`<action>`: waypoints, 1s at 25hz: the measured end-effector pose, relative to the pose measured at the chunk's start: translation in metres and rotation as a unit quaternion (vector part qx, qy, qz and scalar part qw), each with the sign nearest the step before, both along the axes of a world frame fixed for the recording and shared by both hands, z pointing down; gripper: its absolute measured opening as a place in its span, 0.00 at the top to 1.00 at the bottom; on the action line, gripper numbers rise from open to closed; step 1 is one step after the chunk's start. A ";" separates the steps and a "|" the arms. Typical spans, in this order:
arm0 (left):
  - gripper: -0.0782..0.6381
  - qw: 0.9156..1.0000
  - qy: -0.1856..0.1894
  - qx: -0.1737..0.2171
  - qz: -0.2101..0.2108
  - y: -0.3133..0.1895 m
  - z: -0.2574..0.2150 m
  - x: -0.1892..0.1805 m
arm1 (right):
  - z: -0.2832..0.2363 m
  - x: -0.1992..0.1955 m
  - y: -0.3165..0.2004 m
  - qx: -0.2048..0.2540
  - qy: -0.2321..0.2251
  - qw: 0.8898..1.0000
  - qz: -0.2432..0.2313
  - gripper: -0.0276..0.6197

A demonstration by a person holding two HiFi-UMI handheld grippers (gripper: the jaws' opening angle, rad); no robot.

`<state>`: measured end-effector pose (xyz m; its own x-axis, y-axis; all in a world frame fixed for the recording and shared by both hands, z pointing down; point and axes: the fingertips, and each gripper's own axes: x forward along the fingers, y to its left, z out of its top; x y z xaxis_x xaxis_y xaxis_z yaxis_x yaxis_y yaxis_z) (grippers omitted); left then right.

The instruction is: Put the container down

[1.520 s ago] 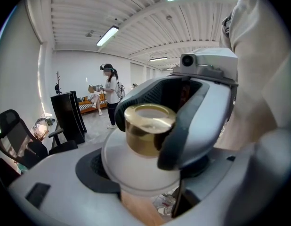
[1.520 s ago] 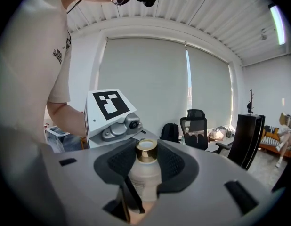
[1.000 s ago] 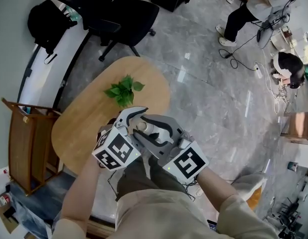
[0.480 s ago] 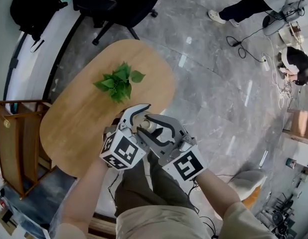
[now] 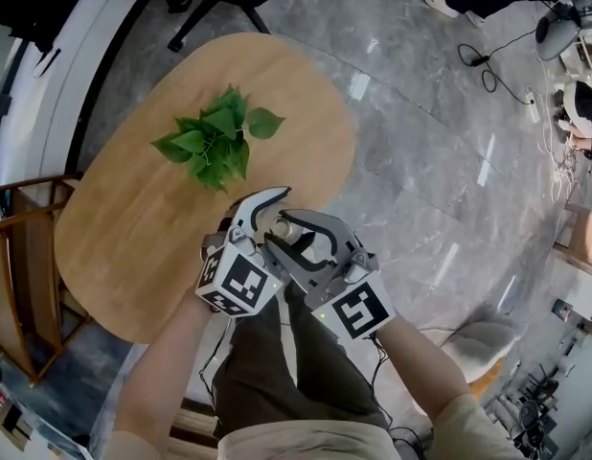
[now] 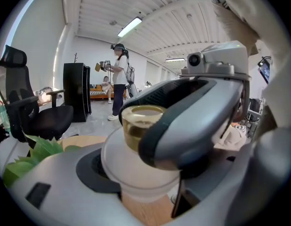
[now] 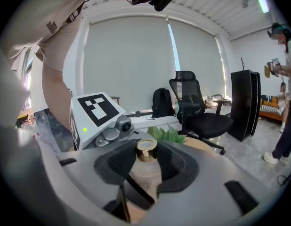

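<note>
Since the earlier frame both grippers have come lower with the container between them. The wooden table [image 5: 124, 218] now fills more of the head view, and the office chair has slid almost out at the top.

In the head view, the left gripper [image 5: 262, 217] and the right gripper [image 5: 304, 242] meet over the near end of the table, their jaws crossed around the container [image 5: 281, 227]. Only its pale top shows here. A leafy plant [image 5: 215, 142] lies further along the table, well apart from it.

In the left gripper view, the container is a frosted, rounded bottle with an amber-gold cap. Its body sits between this gripper's pale jaws, which are closed to a middling width on it. One dark jaw of the right gripper wraps across the front just below the cap. Wood shows beneath the base, which looks to be still off the table.

In the right gripper view, the dark pads press on either side of the bottle just under the cap, so these jaws are partly closed and clamped on it.

The bottle looks small, light and stiff. Its smooth rounded wall could slip, and if it is glass, a drop would break it. The wide body is the safer place to hold, not the cap.
</note>
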<state>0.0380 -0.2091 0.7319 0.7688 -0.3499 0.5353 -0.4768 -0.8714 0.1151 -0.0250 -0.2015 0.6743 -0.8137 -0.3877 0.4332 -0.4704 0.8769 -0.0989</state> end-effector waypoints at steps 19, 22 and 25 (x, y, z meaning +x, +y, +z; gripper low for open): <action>0.42 0.999 -0.027 -0.003 -0.019 0.008 0.160 0.007 | 0.162 0.011 0.006 -0.029 -0.001 0.999 0.012 0.78; 0.42 0.999 -0.014 0.004 -0.031 0.007 0.164 0.005 | 0.172 0.009 0.007 -0.014 0.010 1.000 0.007 0.78; 0.41 0.999 -0.003 0.009 -0.038 0.006 0.165 0.003 | 0.174 0.007 0.007 -0.001 0.010 1.000 0.005 0.78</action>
<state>0.0411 -0.2035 0.8965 0.7364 -0.4158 0.5337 -0.5417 -0.8350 0.0969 -0.0175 -0.1947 0.8478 -0.8009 -0.3943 0.4507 -0.4804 0.8724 -0.0904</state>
